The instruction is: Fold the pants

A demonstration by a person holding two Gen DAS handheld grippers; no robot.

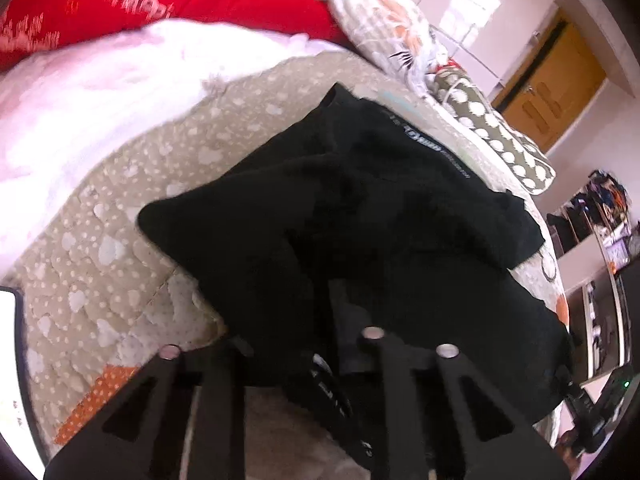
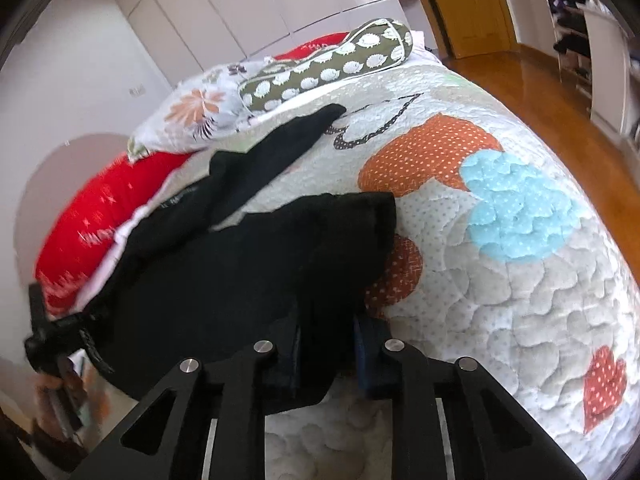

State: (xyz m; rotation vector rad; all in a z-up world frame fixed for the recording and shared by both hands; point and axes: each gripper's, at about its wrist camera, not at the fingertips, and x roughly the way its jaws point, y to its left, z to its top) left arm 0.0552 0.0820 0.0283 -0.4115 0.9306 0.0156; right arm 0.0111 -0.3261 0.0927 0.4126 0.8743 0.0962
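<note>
On the far left of the bed lies one red cushion (image 1: pixel 168 4) with pale lettering, and nearer than it one white fluffy blanket (image 1: pixel 80 104) spread over the left part of the quilt (image 1: pixel 120 248). The quilt is beige with pale cloud shapes on this side; in the right wrist view it carries orange, blue and red heart patches. One pair of black pants (image 1: pixel 352 208) lies bunched across the middle of the quilt, one leg reaching far toward the pillows, the near edge hanging at the bed's near side. The left gripper (image 1: pixel 320 360) has its fingers drawn narrow, and black cloth with a band of white lettering sits between them, so it holds the near edge of the pants. To the right, the right gripper (image 2: pixel 326 344) has its fingers (image 2: pixel 370 354) close together on a fold of the same pants (image 2: pixel 240 264), the cloth draped down between the two blue-padded fingers. At the far left edge of the right wrist view the left gripper (image 2: pixel 52 344) shows as a dark blurred shape with cloth gathered at it. Beyond the pants lie two pillows: one floral pillow (image 2: pixel 192 116) and one olive bolster (image 2: pixel 328 64) with white dots. At the far right stands one wooden door (image 2: pixel 472 8) above a glossy wooden floor (image 2: pixel 540 80).
</note>
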